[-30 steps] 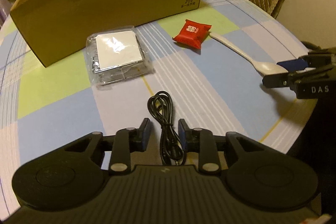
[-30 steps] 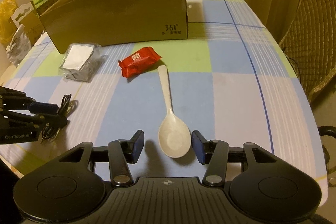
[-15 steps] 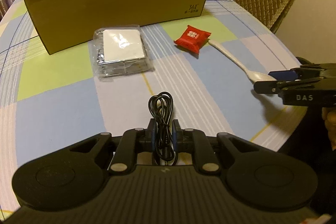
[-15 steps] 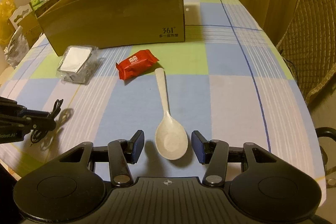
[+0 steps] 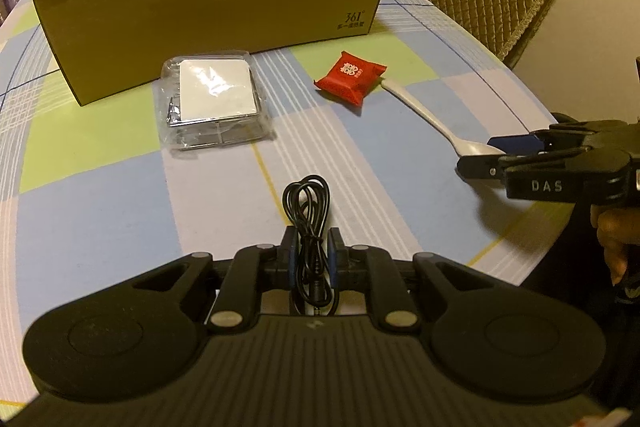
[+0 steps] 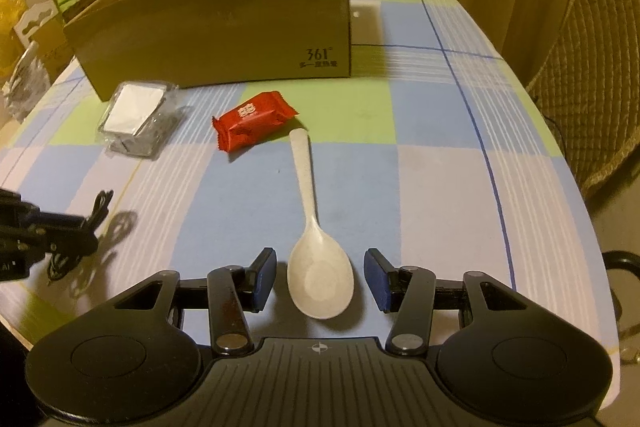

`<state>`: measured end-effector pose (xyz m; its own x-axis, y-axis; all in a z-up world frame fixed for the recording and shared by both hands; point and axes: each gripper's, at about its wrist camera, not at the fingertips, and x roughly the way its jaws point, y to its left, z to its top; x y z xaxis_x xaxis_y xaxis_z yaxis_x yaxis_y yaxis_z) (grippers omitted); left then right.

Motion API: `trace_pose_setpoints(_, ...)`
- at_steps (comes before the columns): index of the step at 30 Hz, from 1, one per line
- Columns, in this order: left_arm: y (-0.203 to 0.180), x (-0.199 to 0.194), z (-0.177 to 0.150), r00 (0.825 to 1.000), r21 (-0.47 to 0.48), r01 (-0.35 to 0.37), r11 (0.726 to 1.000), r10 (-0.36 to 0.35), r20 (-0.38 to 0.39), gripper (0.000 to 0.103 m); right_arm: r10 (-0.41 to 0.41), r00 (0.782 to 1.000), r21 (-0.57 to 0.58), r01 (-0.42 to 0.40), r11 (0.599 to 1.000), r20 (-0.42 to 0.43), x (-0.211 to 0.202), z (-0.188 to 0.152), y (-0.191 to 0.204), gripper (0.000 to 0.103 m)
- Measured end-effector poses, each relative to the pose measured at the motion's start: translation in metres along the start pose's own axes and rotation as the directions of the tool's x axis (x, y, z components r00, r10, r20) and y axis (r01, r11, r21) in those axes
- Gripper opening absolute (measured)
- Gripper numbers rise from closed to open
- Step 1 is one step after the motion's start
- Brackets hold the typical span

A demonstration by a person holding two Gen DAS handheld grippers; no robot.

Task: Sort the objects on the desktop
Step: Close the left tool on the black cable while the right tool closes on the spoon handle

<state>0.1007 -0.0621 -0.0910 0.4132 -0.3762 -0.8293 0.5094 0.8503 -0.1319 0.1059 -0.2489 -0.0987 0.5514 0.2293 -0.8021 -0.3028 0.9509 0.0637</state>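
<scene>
Left gripper (image 5: 311,251) newly clamped on cable (image 5: 307,211)

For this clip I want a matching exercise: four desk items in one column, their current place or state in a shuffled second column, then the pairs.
Items:
1. black cable
2. white spoon
3. red snack packet
4. clear plastic pack

States:
A. lies just in front of the cardboard box
B. clamped in the left tongs
C. bowl sits between the open right tongs, untouched
D. lies at the tip of the spoon's handle

Pairs: 1-B, 2-C, 3-D, 4-A
</scene>
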Motion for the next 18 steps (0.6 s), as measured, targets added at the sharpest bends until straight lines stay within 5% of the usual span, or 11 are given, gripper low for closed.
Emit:
trace_pose_setpoints(5, 0.000, -0.002, 0.002, 1.000, -0.003, 0.007, 1.000, -0.007, 0.007, 0.011, -0.021, 1.000, -0.045, 0.021, 0.999, 0.001, 0.001, -0.002, 0.006, 0.046)
trace_pose_setpoints(10, 0.000, -0.003, 0.003, 1.000, -0.009, 0.014, 1.000, -0.014, 0.011, 0.011, -0.032, 0.999, -0.035, 0.032, 0.999, 0.007, 0.002, -0.001, 0.004, 0.032)
trace_pose_setpoints(18, -0.001, -0.005, 0.004, 1.000, -0.019, 0.023, 1.000, -0.023, 0.021, 0.011, -0.028, 0.998, -0.038, 0.030, 0.999, 0.054, -0.010, -0.001, 0.008, 0.030)
